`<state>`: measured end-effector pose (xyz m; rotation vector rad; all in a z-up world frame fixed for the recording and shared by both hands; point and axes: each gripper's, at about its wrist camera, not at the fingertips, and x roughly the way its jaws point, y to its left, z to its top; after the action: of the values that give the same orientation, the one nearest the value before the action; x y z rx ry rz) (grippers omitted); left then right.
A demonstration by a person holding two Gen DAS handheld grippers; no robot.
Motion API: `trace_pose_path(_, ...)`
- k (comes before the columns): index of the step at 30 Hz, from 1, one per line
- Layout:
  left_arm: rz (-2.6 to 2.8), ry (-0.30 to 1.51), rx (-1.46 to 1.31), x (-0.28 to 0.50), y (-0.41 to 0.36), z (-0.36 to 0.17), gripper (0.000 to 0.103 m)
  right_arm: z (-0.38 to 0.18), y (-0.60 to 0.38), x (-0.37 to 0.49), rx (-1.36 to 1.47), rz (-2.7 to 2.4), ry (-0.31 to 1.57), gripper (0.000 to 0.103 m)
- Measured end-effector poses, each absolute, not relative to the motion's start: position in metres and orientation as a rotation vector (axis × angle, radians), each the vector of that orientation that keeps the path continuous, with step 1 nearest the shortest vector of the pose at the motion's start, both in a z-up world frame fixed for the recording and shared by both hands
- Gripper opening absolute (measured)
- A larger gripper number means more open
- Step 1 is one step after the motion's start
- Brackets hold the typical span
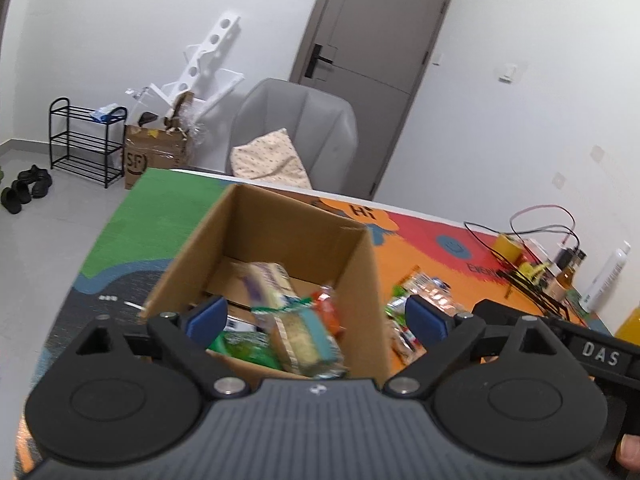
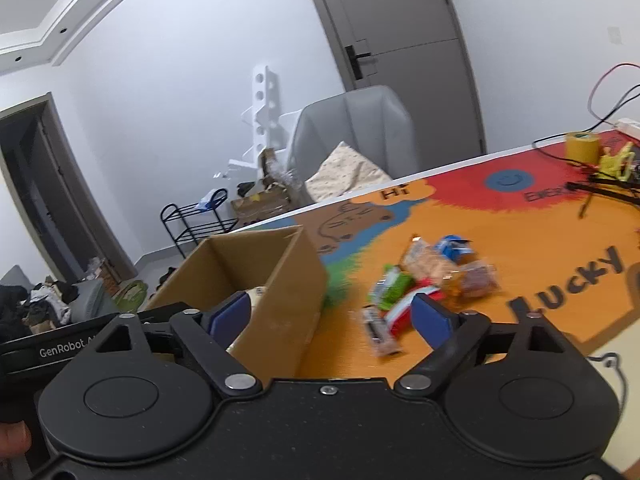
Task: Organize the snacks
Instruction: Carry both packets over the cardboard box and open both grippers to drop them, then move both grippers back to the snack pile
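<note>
Seeing both my grippers, left gripper (image 1: 316, 318) and right gripper (image 2: 330, 314), fingers spread wide, empty; cardboard box (image 1: 276, 220) holds snacks (image 1: 296, 320), loose snacks (image 2: 424, 276) beside it on bench (image 2: 520, 232).

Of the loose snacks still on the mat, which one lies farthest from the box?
The blue packet, at the pile's far edge. The green and red packets lie closer to the box.

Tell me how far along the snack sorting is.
Partly done. Several wrapped snacks already lie in the open brown cardboard box. Nothing is in hand: the left gripper and right gripper are both open and empty. A loose pile of snack packets remains on the colourful table mat beside the box.
</note>
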<state>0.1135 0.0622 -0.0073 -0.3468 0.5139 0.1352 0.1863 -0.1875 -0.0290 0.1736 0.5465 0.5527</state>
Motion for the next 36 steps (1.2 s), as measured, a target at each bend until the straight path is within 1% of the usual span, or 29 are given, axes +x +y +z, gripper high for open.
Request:
trace_pose_path(8,0.074,0.536,-0.314,0.128,0.022,-0.009,0.095,-0.033,-0.225,0.19,0.191,0.502,0.54,0.096)
trace_pose_path(16,0.03,0.549,-0.293,0.141,-0.007,-0.012,0.095,-0.04,-0.25,0.198,0.187,0.449,0.543,0.096)
trace_pose_path(21,0.005,0.558,-0.285,0.149,-0.021,-0.013,0.095,-0.045,-0.264,0.201,0.172,0.413,0.529,0.099)
trace_pose_path(27,-0.027,0.563,-0.277,0.16,-0.04,-0.017,0.095,-0.056,-0.28,0.211,0.192,0.402,0.545,0.1)
trace_pose_path(30,-0.035,0.568,-0.276,0.167,-0.047,-0.021,0.094,-0.062,-0.287,0.216,0.204,0.408,0.554,0.098)
trace_pose_path(32,-0.032,0.577,-0.268,0.173,-0.05,-0.024,0.093,-0.068,-0.291,0.223,0.221,0.412,0.573,0.095)
trace_pose_path(34,-0.031,0.586,-0.259,0.18,-0.056,-0.027,0.092,-0.074,-0.294,0.229,0.234,0.413,0.592,0.088)
trace_pose_path(36,-0.025,0.594,-0.249,0.187,-0.061,-0.031,0.089,-0.08,-0.296,0.236,0.242,0.409,0.611,0.085)
